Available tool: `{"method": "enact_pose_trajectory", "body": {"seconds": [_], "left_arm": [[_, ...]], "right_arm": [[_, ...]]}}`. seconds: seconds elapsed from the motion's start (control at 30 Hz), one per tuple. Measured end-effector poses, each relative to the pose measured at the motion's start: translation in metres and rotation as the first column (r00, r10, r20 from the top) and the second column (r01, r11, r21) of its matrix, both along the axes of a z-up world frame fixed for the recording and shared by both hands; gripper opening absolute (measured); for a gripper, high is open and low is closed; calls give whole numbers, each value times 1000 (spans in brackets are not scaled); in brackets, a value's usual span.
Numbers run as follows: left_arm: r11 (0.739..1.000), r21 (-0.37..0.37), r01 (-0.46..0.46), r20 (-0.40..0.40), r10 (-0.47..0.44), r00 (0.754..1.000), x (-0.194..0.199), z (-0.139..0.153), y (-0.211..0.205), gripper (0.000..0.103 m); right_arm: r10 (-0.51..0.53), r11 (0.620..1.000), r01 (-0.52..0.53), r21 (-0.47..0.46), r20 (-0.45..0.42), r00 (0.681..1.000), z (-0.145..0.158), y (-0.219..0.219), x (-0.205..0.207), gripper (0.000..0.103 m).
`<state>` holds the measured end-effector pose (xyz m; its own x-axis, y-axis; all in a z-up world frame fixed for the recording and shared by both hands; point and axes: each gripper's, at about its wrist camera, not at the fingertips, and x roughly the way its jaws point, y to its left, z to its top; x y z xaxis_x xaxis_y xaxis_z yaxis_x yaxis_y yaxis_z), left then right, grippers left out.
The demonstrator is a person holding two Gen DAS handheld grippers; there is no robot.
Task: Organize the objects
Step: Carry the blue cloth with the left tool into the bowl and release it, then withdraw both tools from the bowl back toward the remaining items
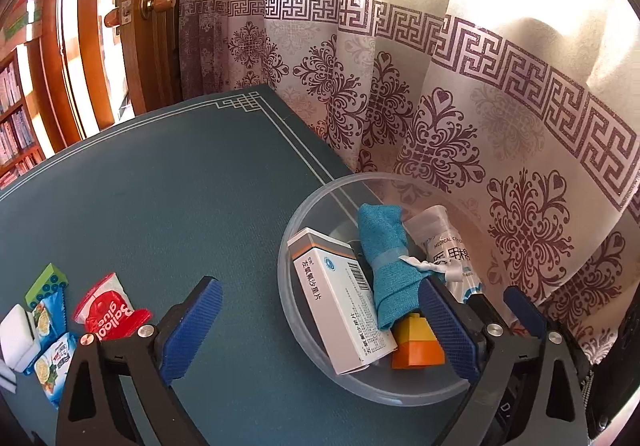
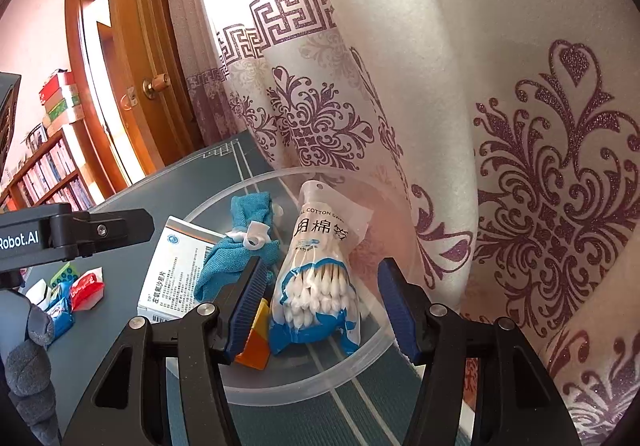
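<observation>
A clear plastic bowl (image 1: 304, 330) (image 2: 280, 390) stands on the blue-green table mat by the curtain. In it lie a white medicine box (image 1: 340, 302) (image 2: 176, 270), a rolled teal cloth (image 1: 384, 246) (image 2: 240, 250), an orange and yellow block (image 1: 416, 350) (image 2: 256, 350) and a bag of cotton swabs (image 1: 444, 246) (image 2: 320, 278). My left gripper (image 1: 320, 306) stands wide open over the bowl's near side, its pads touching nothing. My right gripper (image 2: 322, 274) is open with the swab bag between its fingers; a gap shows at the right pad (image 2: 396, 306).
On the mat to the left lie a red glue packet (image 1: 108, 310) (image 2: 86, 286), a green block (image 1: 46, 284), blue snack packets (image 1: 54, 358) and a white object (image 1: 16, 334). A patterned curtain (image 1: 480, 106) hangs right behind the bowl. A grey gloved hand (image 2: 28, 346) holds the left gripper.
</observation>
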<state>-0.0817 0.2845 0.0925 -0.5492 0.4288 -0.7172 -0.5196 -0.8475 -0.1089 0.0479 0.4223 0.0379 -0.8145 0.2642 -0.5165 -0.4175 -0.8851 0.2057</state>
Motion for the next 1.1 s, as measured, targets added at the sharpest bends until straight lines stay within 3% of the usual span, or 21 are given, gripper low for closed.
{"method": "enact_pose_trajectory", "body": {"seconds": [0.6, 0.9, 1.1], "left_arm": [[995, -67, -69, -65, 64, 996, 22, -5, -41, 103], [977, -91, -191, -11, 191, 981, 16, -22, -85, 103], [953, -128, -274, -14, 274, 962, 12, -31, -112, 103]], "right_arm": [[-24, 997, 25, 69, -28, 999, 11, -7, 2, 63], [-52, 991, 56, 122, -34, 998, 17, -15, 5, 65], [-43, 985, 47, 168, -25, 999, 19, -25, 3, 67]]}}
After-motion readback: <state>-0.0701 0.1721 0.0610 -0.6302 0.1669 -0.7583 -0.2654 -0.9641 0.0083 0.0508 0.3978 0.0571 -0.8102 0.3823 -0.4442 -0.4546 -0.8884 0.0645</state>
